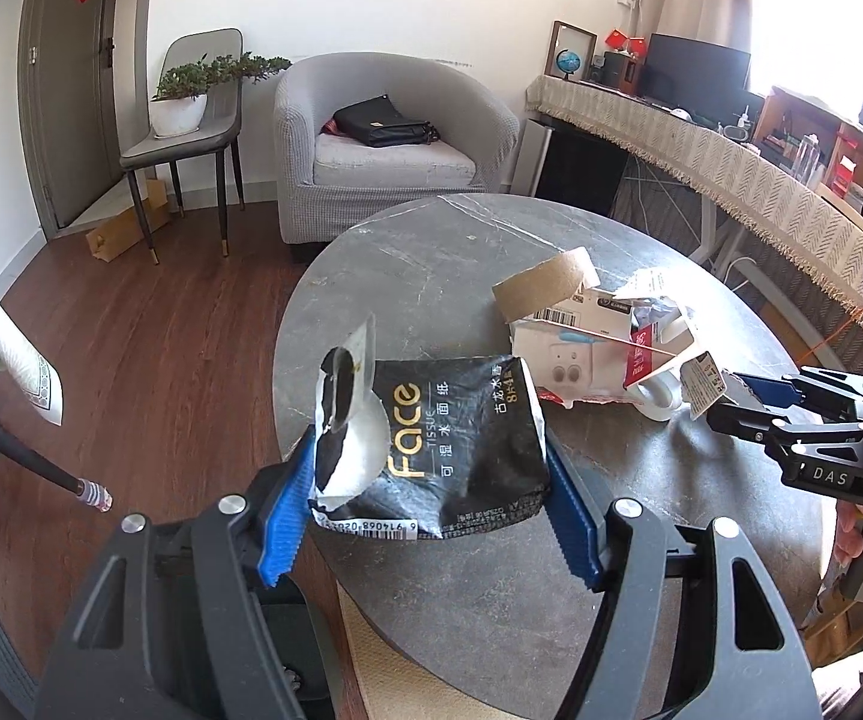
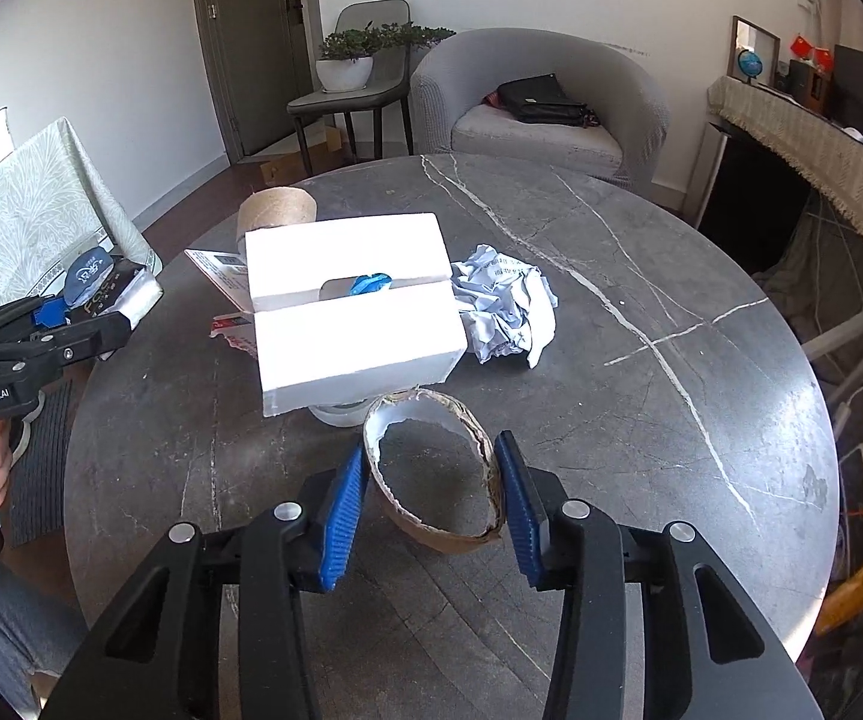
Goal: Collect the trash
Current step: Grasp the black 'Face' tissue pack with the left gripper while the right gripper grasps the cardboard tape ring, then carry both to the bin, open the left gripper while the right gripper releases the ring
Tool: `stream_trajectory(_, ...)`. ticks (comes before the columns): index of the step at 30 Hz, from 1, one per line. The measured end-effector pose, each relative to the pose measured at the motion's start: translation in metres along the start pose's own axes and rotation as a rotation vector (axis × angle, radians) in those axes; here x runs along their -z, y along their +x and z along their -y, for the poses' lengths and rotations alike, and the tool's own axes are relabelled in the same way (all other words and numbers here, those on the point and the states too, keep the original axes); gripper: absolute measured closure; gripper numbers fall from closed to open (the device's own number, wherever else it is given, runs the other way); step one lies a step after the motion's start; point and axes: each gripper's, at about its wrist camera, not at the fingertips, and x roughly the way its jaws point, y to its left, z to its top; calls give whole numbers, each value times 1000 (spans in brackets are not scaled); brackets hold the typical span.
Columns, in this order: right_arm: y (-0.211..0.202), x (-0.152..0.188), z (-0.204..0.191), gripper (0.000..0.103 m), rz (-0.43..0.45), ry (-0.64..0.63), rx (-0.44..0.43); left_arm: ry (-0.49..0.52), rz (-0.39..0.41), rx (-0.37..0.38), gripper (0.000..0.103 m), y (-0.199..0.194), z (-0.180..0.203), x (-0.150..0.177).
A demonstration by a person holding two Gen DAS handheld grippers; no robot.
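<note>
Tissue wrapper [image 1: 449, 450] clamped in left hand-held gripper [image 1: 431, 510]; cardboard ring [image 2: 437, 474] squeezed between right hand-held gripper [image 2: 431, 504] fingers

two cardboard rolls [image 2: 278, 210] [image 2: 439, 474], one white box [image 2: 353, 312], one crumpled paper [image 2: 506, 306], one black tissue pack [image 1: 449, 444], one round table [image 2: 641, 432], two grippers [image 1: 428, 516] [image 2: 431, 516]
</note>
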Motion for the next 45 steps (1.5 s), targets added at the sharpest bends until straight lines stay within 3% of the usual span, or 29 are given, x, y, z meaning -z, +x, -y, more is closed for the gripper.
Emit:
stream_trajectory(9,-16,-4,-48,60,39,-53,-60,-32,-6,-33,31,-22,-26,19)
stream_trajectory(21,-2,-23,-117,60,40,-131,-168,-112,-21,-89,31,-43,-78,38)
stream_trajectory(33,15,-39,-164,60,34,-180,-233,-174,-101,-160,32,-44,-134,73)
stream_trajectory(45,36,-46,-216,60,14,-227,-293,-187,-200,-167,31,-39,-166,107)
